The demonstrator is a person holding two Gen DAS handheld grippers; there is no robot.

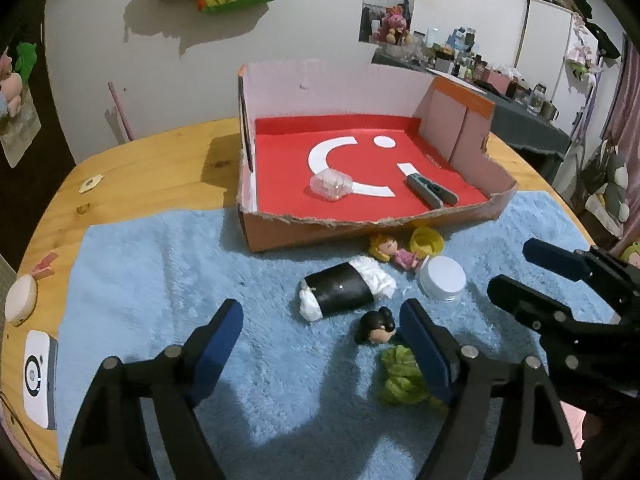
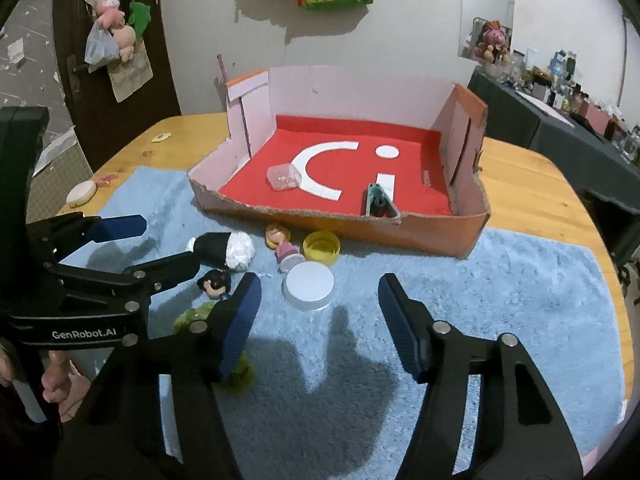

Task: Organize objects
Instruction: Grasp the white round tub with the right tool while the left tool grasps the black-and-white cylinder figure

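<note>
Two tools hover over a blue fluffy mat (image 1: 160, 280) that lies on the wooden surface (image 1: 160, 152). We hold the left tool (image 1: 320, 344) low over the near part of the mat; its jaws stand apart and nothing is pressed between them. We see only bare mat in the gap. A small black-haired doll head (image 1: 378, 326) lies just beside its right finger, and a green crumpled thing (image 1: 400, 376) is partly hidden behind that same finger.

We hold the right tool (image 2: 320, 320) near it, on the right side. Its jaws are also apart and they grip nothing. A white round lid (image 2: 310, 286) lies on the mat just in front of the gap, not between the pads.

Behind the lid we see a yellow cap (image 2: 322, 248) and a small doll in pink (image 2: 282, 244), both close to the front wall of the cardboard box (image 2: 440, 236). A black roll with white paper in both ends (image 1: 344, 290) lies on its side to the left of them.

The box stands at the far edge of the mat, with a red floor and a torn low front wall. Inside it lie a clear plastic container (image 1: 331, 185) and a grey-green clip (image 1: 432, 192), well apart from each other.
</note>
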